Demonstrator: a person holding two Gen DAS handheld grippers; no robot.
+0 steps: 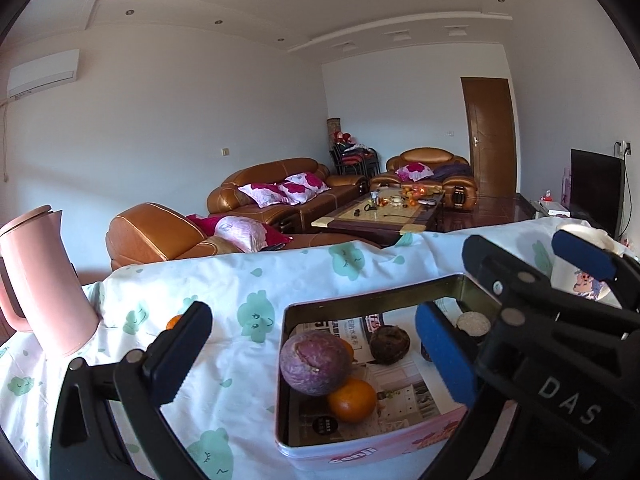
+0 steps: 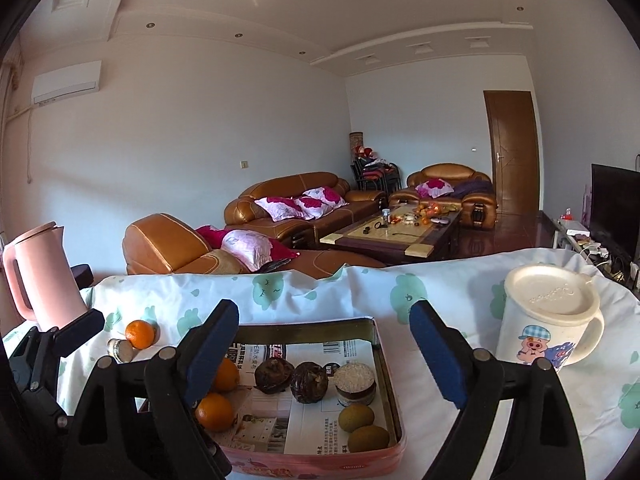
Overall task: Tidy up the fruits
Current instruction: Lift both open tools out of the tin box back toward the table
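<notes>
Fruits [image 2: 216, 406] mostly fill the tin [image 2: 370, 326] under your 2 wide-open, empty grippers — left gripper [image 1: 316, 350], right gripper [image 2: 326, 350] — while 1 orange [image 2: 139, 334] waits left of them.

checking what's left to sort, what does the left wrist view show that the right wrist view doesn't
Only the left wrist view shows the purple passion fruit in the tin, leaning on an orange.

Only the right wrist view shows two green fruits in the tin's near right corner, a second brown fruit, the loose orange in full on the cloth, and a small silver-topped item beside it.

Both show the paper-lined tin, the pink kettle, the pig mug and the white-topped round piece. The left claw and right claw are open, holding nothing.
</notes>
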